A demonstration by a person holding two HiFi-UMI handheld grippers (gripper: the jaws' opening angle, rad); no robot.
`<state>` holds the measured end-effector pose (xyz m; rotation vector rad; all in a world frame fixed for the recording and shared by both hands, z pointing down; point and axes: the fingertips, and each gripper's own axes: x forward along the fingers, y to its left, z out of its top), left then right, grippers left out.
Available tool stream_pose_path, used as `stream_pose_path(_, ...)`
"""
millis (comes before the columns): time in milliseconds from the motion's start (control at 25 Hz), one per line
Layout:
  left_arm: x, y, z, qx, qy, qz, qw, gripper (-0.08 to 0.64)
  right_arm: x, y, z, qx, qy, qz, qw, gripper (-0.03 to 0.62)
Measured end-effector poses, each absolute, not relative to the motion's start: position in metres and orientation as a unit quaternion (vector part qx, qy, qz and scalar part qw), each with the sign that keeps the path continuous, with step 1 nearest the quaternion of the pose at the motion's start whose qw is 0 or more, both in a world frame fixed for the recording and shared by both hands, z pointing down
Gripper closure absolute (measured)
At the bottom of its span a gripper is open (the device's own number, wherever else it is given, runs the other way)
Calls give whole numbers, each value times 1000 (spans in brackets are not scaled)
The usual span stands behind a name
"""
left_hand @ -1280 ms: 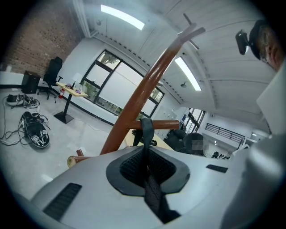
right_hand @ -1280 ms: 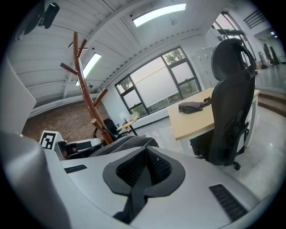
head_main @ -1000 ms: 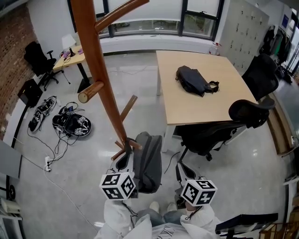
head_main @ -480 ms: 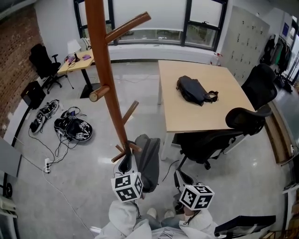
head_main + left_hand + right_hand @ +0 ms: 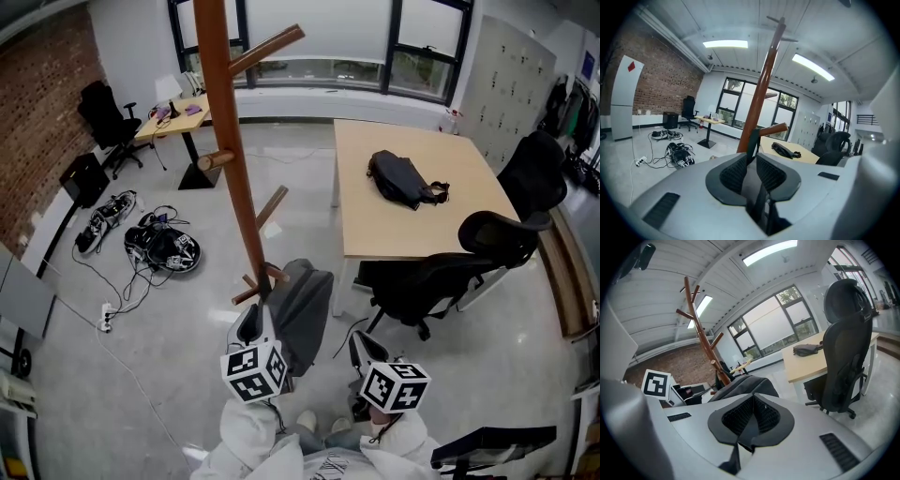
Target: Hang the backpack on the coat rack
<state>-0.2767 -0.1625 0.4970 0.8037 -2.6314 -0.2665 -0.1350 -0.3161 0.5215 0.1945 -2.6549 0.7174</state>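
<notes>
backpack (image 5: 302, 314) is hanging grey and slumped between the two tools, just beside the lower part of the coat rack (image 5: 232, 141). Its top edge is sitting right by the lowest pegs (image 5: 258, 286); can't tell from the head view if it's touching them, or if its bottom is resting on the floor. The left tool (image 5: 751, 161) is pinching narrow on a dark strap (image 5: 752, 140) that is running up out of the pads in front of the pole, with a peg (image 5: 774, 128) sticking out just beside it. The right tool (image 5: 751, 416) is clamping narrow too, on a piece of dark webbing (image 5: 736, 456) trailing below the pads, with the pack's body bulging just beyond. I'm reading this as the bring-to-rack step: the bag is in hand at the rack and nothing is looping over a peg yet. The next move is calling for raising the left-held strap above a peg tip, spreading the loop enough to clear it, then lowering so it seats in the crook against the pole. The right tool is looking useful for taking the weight meanwhile. The mid peg (image 5: 272, 208) may be the better target than the low ones, my judgement. The surface (image 5: 375, 225) with a black bag (image 5: 403, 178) and the office chair (image 5: 441, 272) are sitting well apart to the right, not interfering.
</notes>
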Motion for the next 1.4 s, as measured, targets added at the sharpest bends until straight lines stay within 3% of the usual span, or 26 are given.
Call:
stream_pose_path(920, -115, -156, 521, 272, -932, -99, 217, 517, -102, -265, 540, -62, -942, 248, 217, 580)
stream_pose_path(1400, -88, -169, 528, 318, -915, -97, 227, 558, -82, -226, 559, -91, -936, 235, 247, 580)
